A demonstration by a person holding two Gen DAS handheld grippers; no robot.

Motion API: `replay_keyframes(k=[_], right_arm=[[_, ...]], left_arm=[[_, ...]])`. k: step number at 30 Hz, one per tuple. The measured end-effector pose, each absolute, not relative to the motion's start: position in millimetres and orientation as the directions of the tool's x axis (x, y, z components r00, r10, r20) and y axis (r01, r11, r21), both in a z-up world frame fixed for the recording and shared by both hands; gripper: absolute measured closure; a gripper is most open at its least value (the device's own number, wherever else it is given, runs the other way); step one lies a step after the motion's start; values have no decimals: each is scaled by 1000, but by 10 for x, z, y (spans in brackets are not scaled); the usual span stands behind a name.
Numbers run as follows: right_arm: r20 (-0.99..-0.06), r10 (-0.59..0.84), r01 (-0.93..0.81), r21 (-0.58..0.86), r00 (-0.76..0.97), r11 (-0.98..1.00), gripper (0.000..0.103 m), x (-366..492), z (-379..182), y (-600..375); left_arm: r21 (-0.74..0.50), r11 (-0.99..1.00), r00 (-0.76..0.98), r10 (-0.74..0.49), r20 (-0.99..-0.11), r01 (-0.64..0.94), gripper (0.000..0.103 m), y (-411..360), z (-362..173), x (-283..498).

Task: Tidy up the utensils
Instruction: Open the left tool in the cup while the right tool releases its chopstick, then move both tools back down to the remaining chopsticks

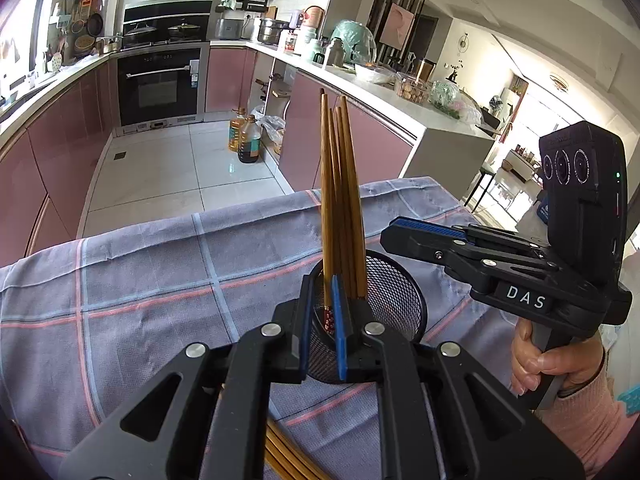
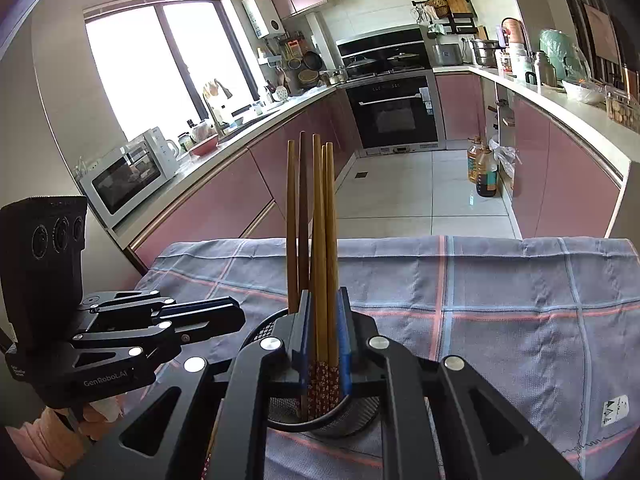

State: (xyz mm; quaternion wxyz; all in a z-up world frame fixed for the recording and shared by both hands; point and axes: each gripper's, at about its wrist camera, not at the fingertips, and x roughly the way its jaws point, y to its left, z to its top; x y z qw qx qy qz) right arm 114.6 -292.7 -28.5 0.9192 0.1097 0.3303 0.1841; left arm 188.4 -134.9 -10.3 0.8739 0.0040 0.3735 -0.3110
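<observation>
We see one black mesh cup [image 1: 396, 300] standing upright on the checked cloth [image 1: 140, 280]. It holds a bundle of wooden chopsticks [image 1: 340, 200] whose long axes run nearly vertical, plain ends up and flower-patterned ends down inside the cup. In the right wrist view we count five tips [image 2: 320, 240], fanned slightly apart.

The left gripper [image 1: 322, 320] sits at the cup's near rim. One pad is outside the mesh and one inside, with a narrow gap that has the wall and one chopstick in it. We cannot tell whether it actually clamps.

The right gripper [image 2: 324, 336] hangs just over the cup, its pads framing three patterned ends. From the other side [image 1: 386, 236] its tip looks just beside the bundle, so we cannot tell its grip either.

A few loose chopsticks [image 1: 280, 452] lie flat on the cloth on the near side of the cup, too hidden to count.
</observation>
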Motion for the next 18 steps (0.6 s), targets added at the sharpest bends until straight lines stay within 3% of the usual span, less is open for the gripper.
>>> replay_keyframes(k=[5,9,13,18], right_arm=[[-533,421,-287,319,734,903,78,971,-219,-2905],[-488,435,-329,291,757,899,65,721,-117,-2830],[-457,464,-382,264,759,886,52,443,-98,-2722],[-498,500,-423,268,708,866,47,272,-306,-2548]], left_arm=[[-218,815,570,-541,-618,537,79,-1206,-55,1697],[-203,822,613,-539,-578,531,61,-1057,-4,1478],[-192,833,639,-527,-561,519,54,-896,-24,1282],[-175,864,646,-474,-598,472,53,-666,-238,1116]])
